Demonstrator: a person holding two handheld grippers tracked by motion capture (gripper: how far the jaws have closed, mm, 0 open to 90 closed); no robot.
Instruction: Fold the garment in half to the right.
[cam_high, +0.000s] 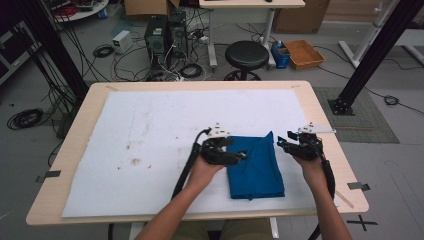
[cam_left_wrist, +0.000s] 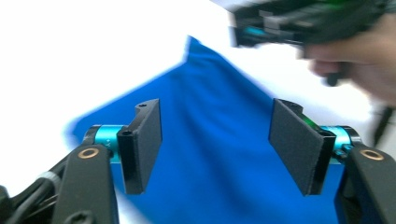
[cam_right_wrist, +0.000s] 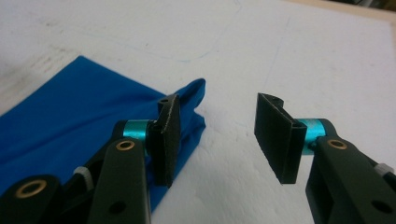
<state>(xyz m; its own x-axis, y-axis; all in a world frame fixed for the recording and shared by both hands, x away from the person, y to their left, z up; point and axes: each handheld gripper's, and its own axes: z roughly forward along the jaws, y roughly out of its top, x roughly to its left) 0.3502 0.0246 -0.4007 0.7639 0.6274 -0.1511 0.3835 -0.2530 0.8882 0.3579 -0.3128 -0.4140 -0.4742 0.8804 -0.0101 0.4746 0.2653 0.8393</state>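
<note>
A person's forearms reach in from the near edge of the table (cam_high: 75, 150), each hand working a pair of black tongs over a folded blue cloth (cam_high: 256, 162). The cloth lies flat on a white mat (cam_high: 150, 130) covering the tabletop, right of centre and towards the near side, with one corner peaking up at its far edge.

The left tongs (cam_high: 242, 155) sit at the cloth's left edge, jaws standing apart; in the left gripper view (cam_left_wrist: 215, 144) the blue fabric spreads beneath and between the open pads, neither pressing on it. The right tongs (cam_high: 281, 143) hover just beside the cloth's far right corner, jaws likewise apart; in the right gripper view (cam_right_wrist: 218, 140) one pad stands over the bunched corner of the cloth (cam_right_wrist: 70, 116) and the other over bare white mat, with nothing clamped between them.

Beyond the table, a black round stool (cam_high: 246, 56), computer towers (cam_high: 165, 35), loose cables and an orange tray (cam_high: 304, 53) sit on the grey floor.
</note>
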